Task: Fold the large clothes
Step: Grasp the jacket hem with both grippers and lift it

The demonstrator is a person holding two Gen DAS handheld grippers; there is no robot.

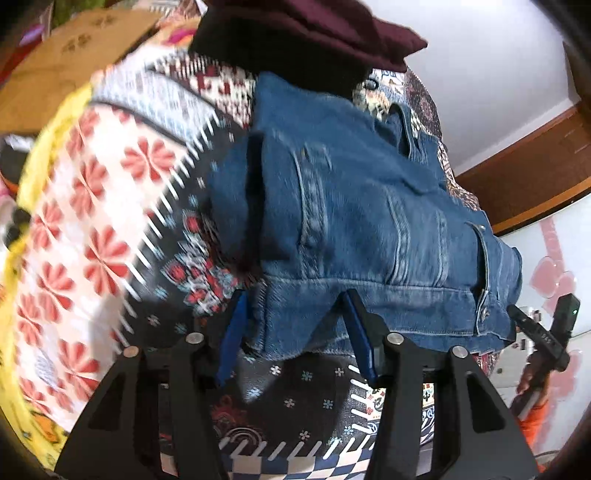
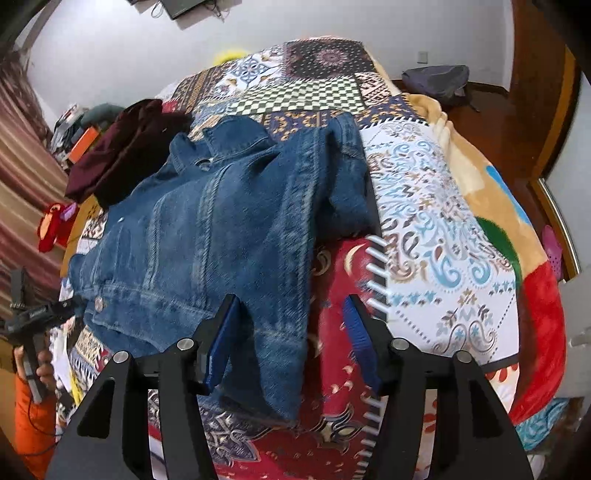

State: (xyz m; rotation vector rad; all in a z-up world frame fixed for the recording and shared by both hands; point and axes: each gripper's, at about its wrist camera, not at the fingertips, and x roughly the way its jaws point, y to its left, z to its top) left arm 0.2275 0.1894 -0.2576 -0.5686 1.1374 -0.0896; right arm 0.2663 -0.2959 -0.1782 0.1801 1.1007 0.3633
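A blue denim jacket [image 1: 354,221] lies spread on the patterned bedspread [image 1: 110,206]; it also shows in the right wrist view [image 2: 221,229]. My left gripper [image 1: 295,317] is open, its blue-padded fingers on either side of the jacket's bottom hem. My right gripper [image 2: 288,317] is open, with the jacket's hem and folded sleeve lying between its fingers. Each gripper shows in the other's view: the right one at the jacket's far corner [image 1: 535,332], the left one at the left edge [image 2: 29,321].
A folded maroon garment [image 1: 306,33] lies on the bed beyond the jacket, also in the right wrist view [image 2: 122,147]. The bed's edge drops to a wooden floor [image 2: 480,122] with a grey bag [image 2: 436,81]. A cardboard box [image 1: 59,66] sits far left.
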